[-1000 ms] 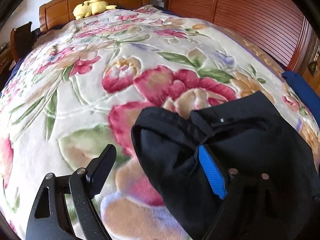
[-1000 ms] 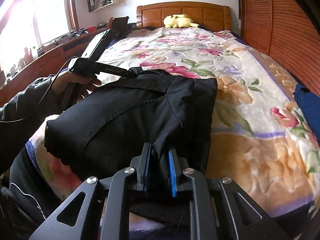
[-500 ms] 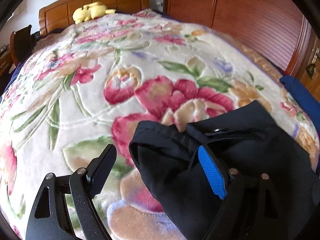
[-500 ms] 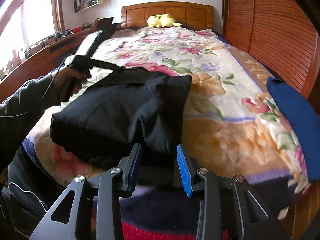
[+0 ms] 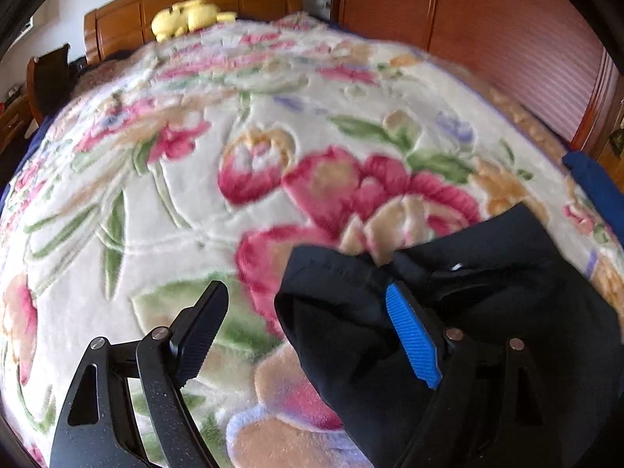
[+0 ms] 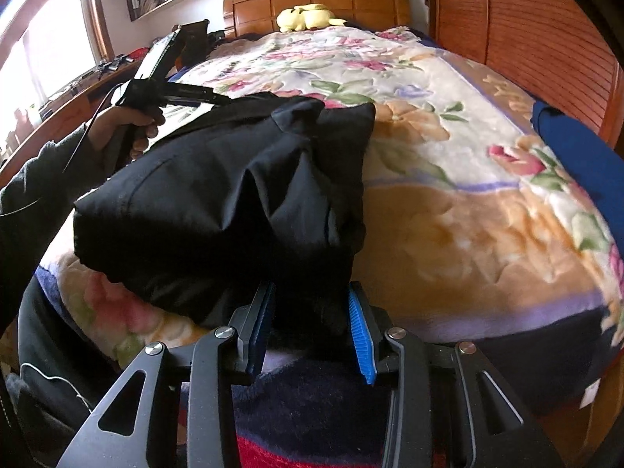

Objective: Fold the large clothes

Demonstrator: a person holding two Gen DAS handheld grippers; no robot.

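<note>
A black garment lies folded in a thick bundle on the near end of the floral blanket. It also shows in the left wrist view, at the lower right. My left gripper is open, its jaws wide apart; the garment's edge drapes against the blue right finger and nothing is pinched. My right gripper is open at the bed's near edge, with the garment's near fold hanging loose between its jaws. In the right wrist view the left gripper touches the garment's far left edge.
A blue folded cloth lies at the bed's right edge, also in the left wrist view. A yellow plush toy sits by the wooden headboard. Wooden slatted wardrobe doors stand along the right. A desk runs under the window on the left.
My right gripper has opened, let go of the garment's near fold, and pulled back to the bed's edge. The left gripper stayed open and drew back slightly.
</note>
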